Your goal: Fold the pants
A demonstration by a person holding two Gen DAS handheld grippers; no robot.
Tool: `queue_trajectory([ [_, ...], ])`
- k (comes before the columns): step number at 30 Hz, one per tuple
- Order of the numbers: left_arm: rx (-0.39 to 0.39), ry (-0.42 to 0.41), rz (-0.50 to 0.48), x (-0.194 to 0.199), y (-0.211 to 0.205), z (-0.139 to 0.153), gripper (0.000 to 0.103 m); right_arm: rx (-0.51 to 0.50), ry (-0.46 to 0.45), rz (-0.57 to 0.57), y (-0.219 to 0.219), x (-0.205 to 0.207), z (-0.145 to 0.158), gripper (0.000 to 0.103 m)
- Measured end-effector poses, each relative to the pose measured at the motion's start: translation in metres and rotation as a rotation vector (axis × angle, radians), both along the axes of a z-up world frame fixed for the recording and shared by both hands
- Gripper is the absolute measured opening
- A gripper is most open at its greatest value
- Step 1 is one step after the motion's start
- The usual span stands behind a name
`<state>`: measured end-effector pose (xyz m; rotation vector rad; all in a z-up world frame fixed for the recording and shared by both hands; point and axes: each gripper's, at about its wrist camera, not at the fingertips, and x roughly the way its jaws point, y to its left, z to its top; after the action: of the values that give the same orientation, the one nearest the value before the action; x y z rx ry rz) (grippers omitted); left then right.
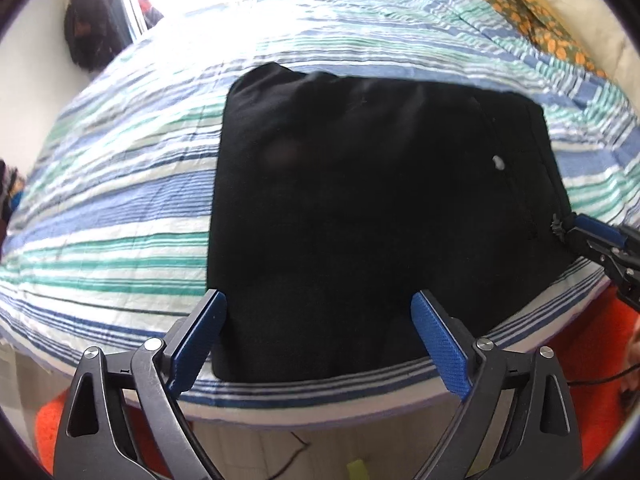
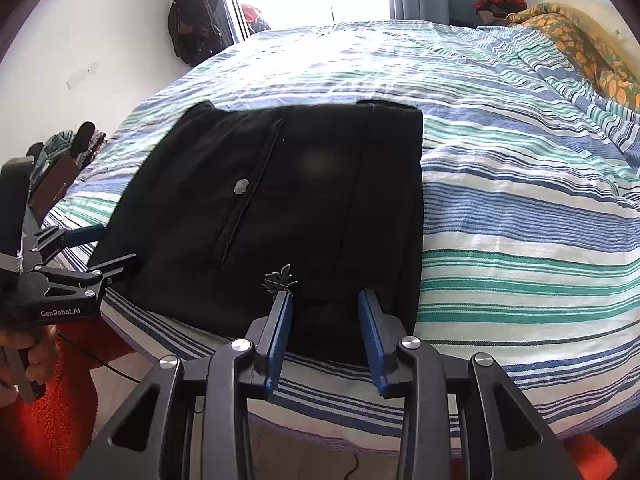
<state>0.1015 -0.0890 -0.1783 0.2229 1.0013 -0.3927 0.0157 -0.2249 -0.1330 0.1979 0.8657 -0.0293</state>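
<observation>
The black pants lie folded into a compact rectangle on the striped bed, near its front edge; they also show in the right wrist view, with a small silver button on top. My left gripper is open, its blue fingers held over the near edge of the pants, holding nothing. My right gripper is open over the near right part of the pants, empty. It shows at the right edge of the left wrist view. The left gripper shows at the left of the right wrist view.
The bed has a blue, green and white striped cover. An orange patterned blanket lies at the far right. Dark clothes hang on the wall by a bright window. Orange fabric is below the bed edge.
</observation>
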Motion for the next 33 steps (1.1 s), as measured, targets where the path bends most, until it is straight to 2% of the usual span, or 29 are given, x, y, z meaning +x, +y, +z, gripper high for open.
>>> queue_trajectory([
  [1,-0.03,-0.005,0.015,0.003,0.01,0.008,0.094,0.043,-0.044,-0.005,-0.005,-0.006,0.007,0.044],
  [2,-0.063,-0.027,0.047,0.008,0.023,0.018,0.095,0.086,-0.099,-0.022,-0.012,-0.014,0.013,0.062],
  [4,-0.112,-0.046,0.118,0.019,0.048,0.028,0.097,0.124,-0.149,-0.074,-0.025,-0.022,0.019,0.084],
  [6,-0.18,0.01,0.176,0.036,0.071,0.023,0.097,0.194,-0.144,-0.075,-0.04,-0.017,0.016,0.084],
  [9,-0.285,0.156,0.171,0.056,0.083,0.002,0.097,0.295,-0.074,-0.076,-0.061,0.006,0.001,0.084],
  [12,-0.28,0.253,0.091,0.066,0.067,-0.021,0.097,0.35,0.056,-0.095,-0.079,0.032,-0.022,0.084],
  [14,-0.25,0.268,0.039,0.066,0.052,-0.028,0.097,0.434,0.116,-0.066,-0.087,0.045,-0.036,0.084],
  [15,-0.241,0.265,0.013,0.063,0.045,-0.026,0.097,0.496,0.136,-0.037,-0.088,0.051,-0.041,0.082],
  [16,-0.24,0.265,-0.004,0.062,0.04,-0.024,0.093,0.556,0.152,0.003,-0.088,0.057,-0.045,0.067],
  [17,-0.242,0.268,-0.018,0.06,0.035,-0.023,0.074,0.546,0.177,0.02,-0.085,0.061,-0.045,0.06],
  [18,-0.208,0.247,-0.014,0.059,0.03,-0.017,0.066,0.5,0.189,0.046,-0.08,0.063,-0.041,0.055],
  [19,-0.183,0.222,-0.018,0.058,0.026,-0.01,0.039,0.458,0.191,0.074,-0.074,0.064,-0.034,0.046],
  [20,-0.163,0.2,-0.028,0.056,0.023,-0.002,0.026,0.423,0.184,0.096,-0.068,0.064,-0.025,0.04],
  [22,-0.157,0.155,-0.04,0.058,0.021,0.021,0.02,0.383,0.147,0.131,-0.058,0.063,-0.004,0.035],
  [27,-0.27,0.062,-0.017,0.093,0.03,0.082,0.019,0.322,0.02,0.181,-0.033,0.08,0.053,0.033],
  [31,-0.267,-0.034,0.02,0.135,0.038,0.116,0.019,0.312,-0.076,0.167,-0.026,0.117,0.083,0.033],
  [33,-0.236,-0.099,0.049,0.154,0.043,0.127,0.019,0.309,-0.098,0.147,-0.024,0.147,0.091,0.033],
])
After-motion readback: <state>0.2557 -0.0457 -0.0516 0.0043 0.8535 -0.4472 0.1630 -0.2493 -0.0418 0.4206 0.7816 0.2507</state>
